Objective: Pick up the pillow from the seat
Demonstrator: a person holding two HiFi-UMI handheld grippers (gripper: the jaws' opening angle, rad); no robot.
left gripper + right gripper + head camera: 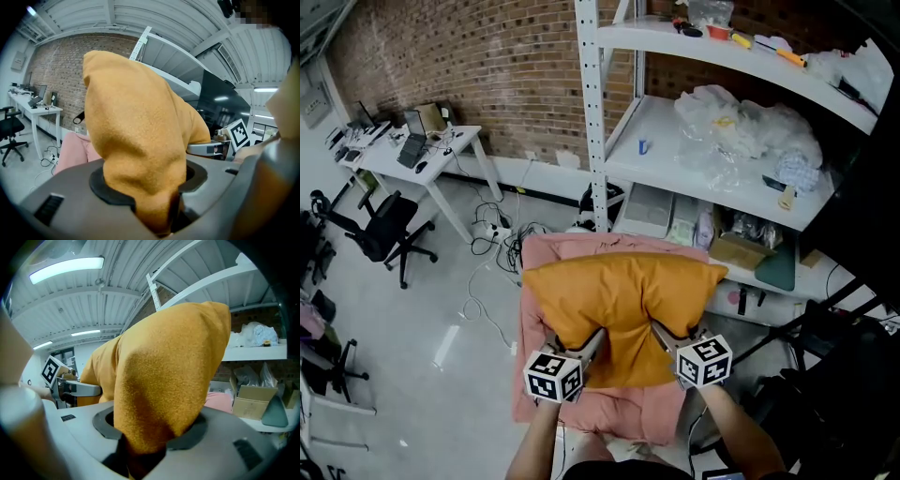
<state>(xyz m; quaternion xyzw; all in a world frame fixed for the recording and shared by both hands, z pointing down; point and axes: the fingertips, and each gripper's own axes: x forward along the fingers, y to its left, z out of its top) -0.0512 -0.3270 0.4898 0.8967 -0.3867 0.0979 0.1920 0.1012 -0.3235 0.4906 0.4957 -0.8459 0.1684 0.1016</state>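
Observation:
An orange pillow (623, 300) hangs lifted over the pink seat (572, 246), held by its near edge. My left gripper (593, 341) is shut on the pillow's near left part. My right gripper (662, 336) is shut on its near right part. In the left gripper view the orange fabric (136, 140) bulges up from between the jaws of the left gripper (159, 199), and the right gripper (211, 149) shows beside it. In the right gripper view the pillow (168, 380) fills the right gripper (147, 439), with the left gripper (77, 389) at the left.
A white shelving rack (592, 112) stands right behind the seat, its shelves loaded with plastic bags (750, 131) and boxes (741, 248). A white desk (422, 155) and black office chairs (384, 230) stand at the left. Cables (492, 234) lie on the floor.

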